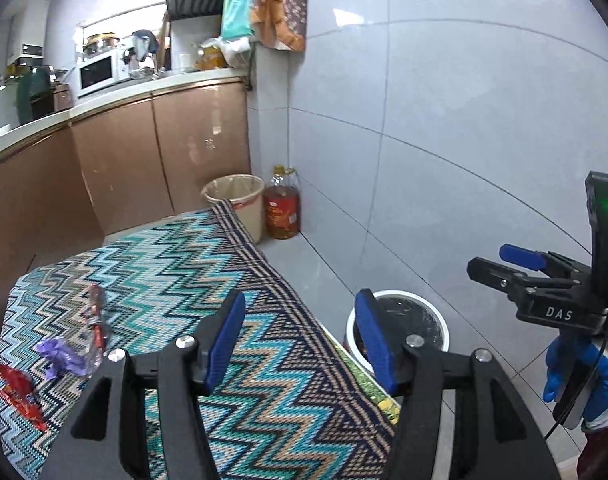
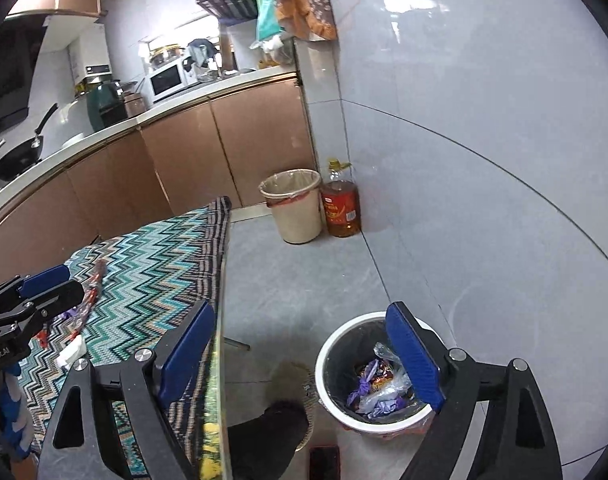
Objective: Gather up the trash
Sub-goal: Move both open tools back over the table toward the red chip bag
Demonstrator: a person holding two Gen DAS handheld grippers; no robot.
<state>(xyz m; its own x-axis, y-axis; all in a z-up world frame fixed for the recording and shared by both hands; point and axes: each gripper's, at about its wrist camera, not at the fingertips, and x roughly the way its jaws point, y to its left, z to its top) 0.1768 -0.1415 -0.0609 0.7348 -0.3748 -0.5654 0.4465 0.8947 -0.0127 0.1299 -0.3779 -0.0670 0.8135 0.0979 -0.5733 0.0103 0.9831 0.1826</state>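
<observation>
Holding both grippers above the table's edge, we see our left gripper (image 1: pixel 299 340) with its blue pads spread and nothing between them, over the zigzag-patterned teal cloth (image 1: pixel 175 280). Our right gripper (image 2: pixel 304 360) stands wider still, equally empty, above the white-rimmed round bin (image 2: pixel 332 344) on the grey tile floor. Crumpled wrappers (image 2: pixel 378 386), purple, red and clear, lie inside it, partly covered by our right pad. More remain on the cloth: a purple scrap (image 1: pixel 61 354), a red wrapper (image 1: pixel 19 396) cut off at the frame's edge, and a clear wrapper with red print (image 1: pixel 97 318), blurred.
</observation>
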